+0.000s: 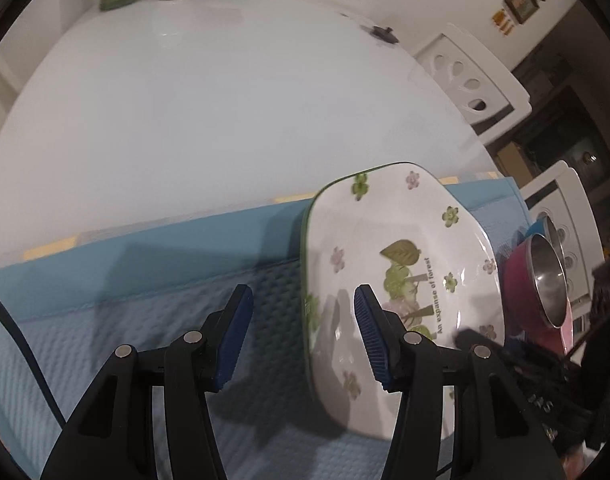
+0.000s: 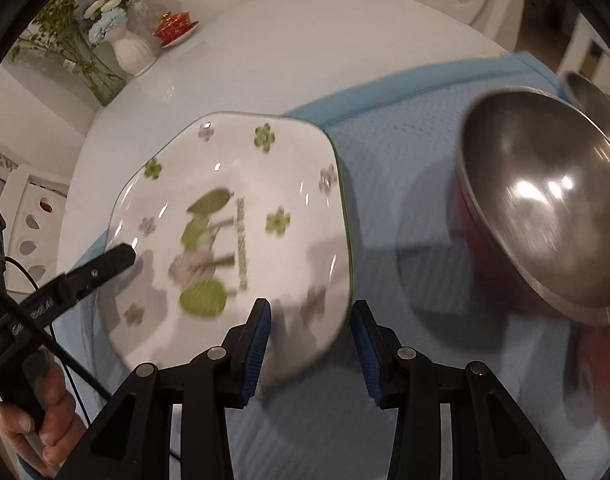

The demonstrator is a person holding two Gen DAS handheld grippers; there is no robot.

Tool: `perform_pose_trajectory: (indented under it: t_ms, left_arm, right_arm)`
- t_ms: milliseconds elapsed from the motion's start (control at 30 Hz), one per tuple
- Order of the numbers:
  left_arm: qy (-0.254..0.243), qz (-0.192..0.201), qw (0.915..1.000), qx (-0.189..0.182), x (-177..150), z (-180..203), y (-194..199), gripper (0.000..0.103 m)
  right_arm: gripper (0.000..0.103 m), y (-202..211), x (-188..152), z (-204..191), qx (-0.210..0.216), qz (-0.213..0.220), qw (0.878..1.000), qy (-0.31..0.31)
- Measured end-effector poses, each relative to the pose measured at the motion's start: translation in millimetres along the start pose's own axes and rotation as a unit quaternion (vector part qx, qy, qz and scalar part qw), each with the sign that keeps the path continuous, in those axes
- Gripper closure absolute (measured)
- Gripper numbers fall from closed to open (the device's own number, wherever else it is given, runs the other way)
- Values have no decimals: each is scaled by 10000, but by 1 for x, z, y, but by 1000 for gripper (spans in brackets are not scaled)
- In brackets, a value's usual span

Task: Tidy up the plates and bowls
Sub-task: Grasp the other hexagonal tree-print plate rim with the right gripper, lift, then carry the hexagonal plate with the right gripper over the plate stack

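In my right view the plate is smeared by motion; its printed line of text cannot be read, and my fingers cover its near rim. The steel bowl is blurred too, and the red bowl under it is mostly hidden. A second steel rim behind is cut by the lens edge. In my left view my right-hand finger hides part of the plate's lower half, and a dark blurred shape at the right edge I cannot identify. The stacked bowls there overlap, so their number is unclear.
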State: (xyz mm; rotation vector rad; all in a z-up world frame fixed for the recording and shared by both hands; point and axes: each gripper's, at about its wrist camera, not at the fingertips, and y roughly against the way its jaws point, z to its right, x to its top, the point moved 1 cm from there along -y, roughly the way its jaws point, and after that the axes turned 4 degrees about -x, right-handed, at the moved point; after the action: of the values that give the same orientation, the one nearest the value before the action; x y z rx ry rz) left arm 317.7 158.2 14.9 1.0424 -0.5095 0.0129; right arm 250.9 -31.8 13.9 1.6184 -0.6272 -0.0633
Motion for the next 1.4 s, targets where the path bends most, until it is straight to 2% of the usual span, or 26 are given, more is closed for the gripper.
perform_pose_trajectory:
  t_ms: [167, 200, 233, 267, 367, 433, 500, 600, 733, 933, 1133, 1400]
  left_arm:
    - [-234, 146, 9993, -236, 9, -1, -5, 54]
    - [-279, 171, 9990, -300, 10, 0, -6, 60]
    - [-344, 165, 9985, -392, 10, 3, -7, 72]
    - [-400, 126, 9986, -318, 10, 5, -9, 81]
    - [-821, 287, 9962, 39, 4, 14, -7, 81]
    - [-881, 373, 9954, 81, 0, 14, 0, 81]
    - [-805, 476, 9956, 35, -3, 11, 11, 81]
    - [-679, 508, 9962, 203, -7, 11, 23, 81]
    - [-324, 715, 9964, 328, -15, 15, 51, 81]
    - [-113, 958, 9941, 498, -35, 36, 96, 81]
    - [75, 1019, 9921, 729, -75, 59, 134, 81]
    - [597, 1050, 9877, 990, -149, 76, 175, 81]
  right_arm:
    - [63, -7, 14, -6, -66, 496, 9981, 348]
    - [61, -9, 17, -10, -55, 594, 9973, 425]
    - [61, -9, 19, -12, -54, 675, 9965, 497]
    - [61, -8, 21, -14, -58, 752, 9952, 618]
    - [62, -5, 22, -21, -60, 927, 9898, 1082]
    - [63, -3, 19, -22, 80, 931, 9874, 1279]
    - [63, 0, 16, -21, 150, 975, 9848, 1430]
    - [63, 10, 8, -27, 220, 928, 9828, 1583]
    - [63, 29, 1, -30, 319, 822, 9849, 1489]
    - [63, 68, -8, -38, 509, 691, 9864, 1405]
    - [63, 111, -32, -39, 507, 649, 9872, 1364]
    - [63, 148, -101, -37, 613, 321, 9855, 1546]
